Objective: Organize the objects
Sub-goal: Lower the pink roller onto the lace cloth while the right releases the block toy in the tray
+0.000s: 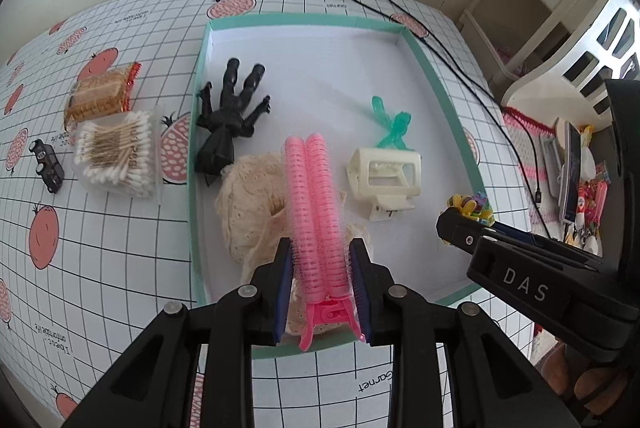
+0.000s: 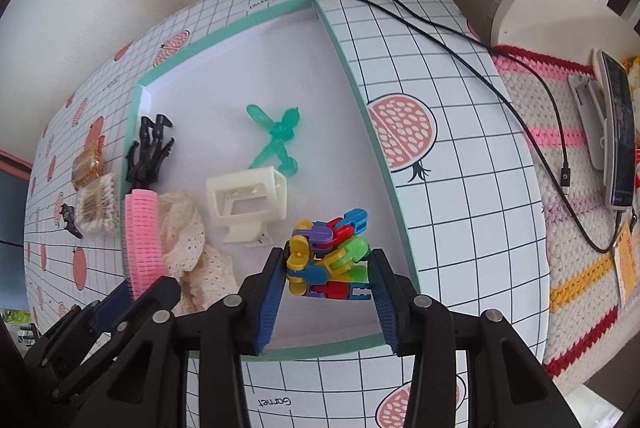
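1. Two grippers hang over the tray (image 1: 202, 131), each carrying one thing, presumably to be dropped inside with the rest.
2. Left gripper (image 1: 320, 268) is clamped on the pink curler (image 1: 314, 203), near the tray's front wall, above the lace (image 1: 248, 203).
3. Curler's long axis runs toward the tray's back wall, handle rearward.
4. Right gripper (image 2: 330, 268) pinches the block toy (image 2: 328, 256) near the tray's right wall.
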Demonstrator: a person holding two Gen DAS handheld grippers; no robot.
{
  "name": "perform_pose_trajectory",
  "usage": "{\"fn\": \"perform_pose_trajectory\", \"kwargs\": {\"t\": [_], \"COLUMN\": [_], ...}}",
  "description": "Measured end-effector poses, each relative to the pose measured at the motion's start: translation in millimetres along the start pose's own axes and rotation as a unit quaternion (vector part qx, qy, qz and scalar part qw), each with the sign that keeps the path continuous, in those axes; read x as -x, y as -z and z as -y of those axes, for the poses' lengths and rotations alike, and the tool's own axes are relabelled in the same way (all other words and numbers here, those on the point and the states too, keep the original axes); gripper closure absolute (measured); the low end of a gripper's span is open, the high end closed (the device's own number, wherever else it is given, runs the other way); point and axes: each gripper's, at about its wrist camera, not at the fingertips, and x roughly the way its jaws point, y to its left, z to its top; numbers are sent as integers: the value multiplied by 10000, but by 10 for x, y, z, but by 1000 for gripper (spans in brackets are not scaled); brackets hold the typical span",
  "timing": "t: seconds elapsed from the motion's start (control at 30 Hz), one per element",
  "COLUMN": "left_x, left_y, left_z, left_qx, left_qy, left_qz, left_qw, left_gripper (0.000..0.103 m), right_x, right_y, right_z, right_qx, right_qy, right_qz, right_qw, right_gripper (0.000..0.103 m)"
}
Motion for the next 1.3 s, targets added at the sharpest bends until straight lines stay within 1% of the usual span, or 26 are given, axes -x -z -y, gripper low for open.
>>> {"fn": "perform_pose_trajectory", "kwargs": {"t": [0.17,0.3,0.5,0.63,0.8,0.93,1.07,1.3], "left_x": [-132,-167,-157,-125,-91,-28,34,178], "left_y": [40,55,66,74,84,87,63,42], "left_z": [9,10,-5,5,15,23,6,14], "left_qx": [-16,-55,-22,-18,6,41,-33,-55], "left_qy": [-59,-106,-36,45,159,232,239,240], "left_qz": [-129,-148,-156,-168,-207,-193,-163,44], "left_qw": [9999,9998,9999,9998,9997,9995,9996,9997], "left_gripper": [74,74,74,74,73,73,72,71], "right_x": [-56,-93,-86,-72,-38,38,121,278], "right_y": [25,46,63,51,44,31,20,4], "right_z": [1,2,11,21,24,48,56,47], "right_qx": [28,51,62,50,64,31,14,-66], "right_qy": [45,98,127,74,22,-20,-74,-163], "right_qz": [-72,-127,-134,-110,-79,15,114,367], "right_qw": [10000,9999,9998,9999,9999,10000,9999,9992], "right_gripper": [58,58,58,58,54,54,54,54]}}
